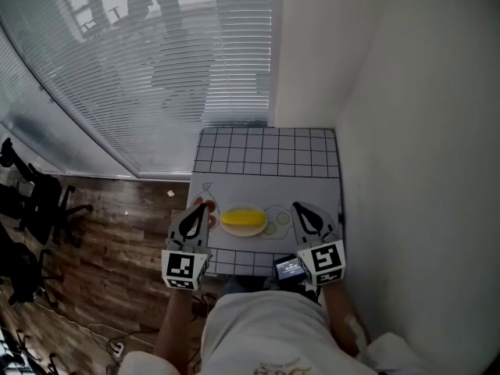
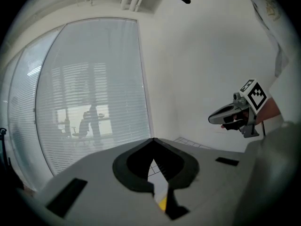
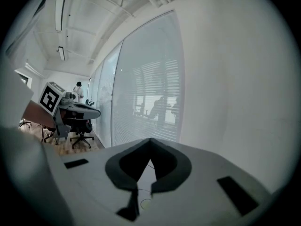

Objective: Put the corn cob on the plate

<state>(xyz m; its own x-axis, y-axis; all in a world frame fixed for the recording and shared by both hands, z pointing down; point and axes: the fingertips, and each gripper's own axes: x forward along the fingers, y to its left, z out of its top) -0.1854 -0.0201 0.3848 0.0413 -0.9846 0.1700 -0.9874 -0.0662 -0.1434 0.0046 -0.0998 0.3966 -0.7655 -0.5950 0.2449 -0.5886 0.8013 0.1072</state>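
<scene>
head view: the corn cob [image 1: 242, 219] was found lying on the plate [image 1: 244, 233], left gripper [image 1: 200, 208] and right gripper [image 1: 298, 207] both clenched empty beside it, and placement was judged complete.

corn cob [image 1: 242, 220]: smooth, faintly glossy | table sheet [image 1: 266, 151]: matt, paper-like | floor [image 1: 117, 225]: wood planks, dull sheen | left gripper [image 1: 203, 205], right gripper [image 1: 298, 206]: matt grey plastic | wall [image 1: 406, 131]: matt white paint
</scene>
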